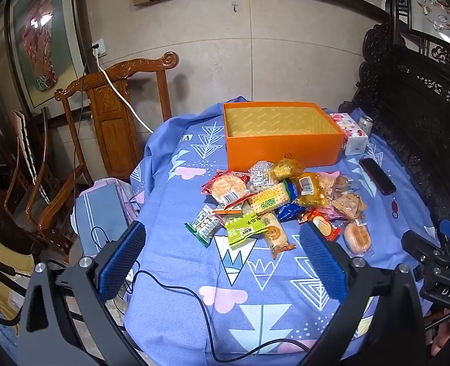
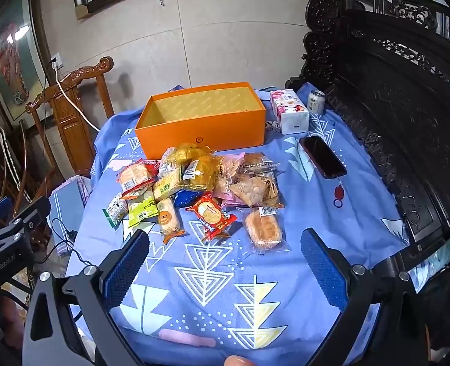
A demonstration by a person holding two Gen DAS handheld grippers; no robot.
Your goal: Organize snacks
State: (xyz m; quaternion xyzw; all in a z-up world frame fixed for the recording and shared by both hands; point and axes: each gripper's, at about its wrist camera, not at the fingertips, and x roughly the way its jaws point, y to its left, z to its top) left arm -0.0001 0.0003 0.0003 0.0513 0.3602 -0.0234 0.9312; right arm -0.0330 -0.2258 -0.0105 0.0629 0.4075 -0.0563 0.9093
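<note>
A pile of wrapped snacks (image 1: 281, 202) lies on a blue patterned cloth, in front of an open, empty orange box (image 1: 281, 135). The pile (image 2: 200, 189) and the box (image 2: 203, 122) also show in the right wrist view. My left gripper (image 1: 223, 256) is open and empty, hovering above the cloth just short of the pile. My right gripper (image 2: 225, 262) is open and empty, also short of the pile, nearest a clear-wrapped bread (image 2: 263, 228) and a red-wrapped round biscuit (image 2: 211, 213).
A tissue pack (image 2: 289, 111), a drink can (image 2: 316, 100) and a black phone (image 2: 322, 156) lie right of the box. A dark carved bench back (image 2: 401, 122) runs along the right. A wooden chair (image 1: 124, 116) stands left. A black cable (image 1: 194, 302) crosses the cloth.
</note>
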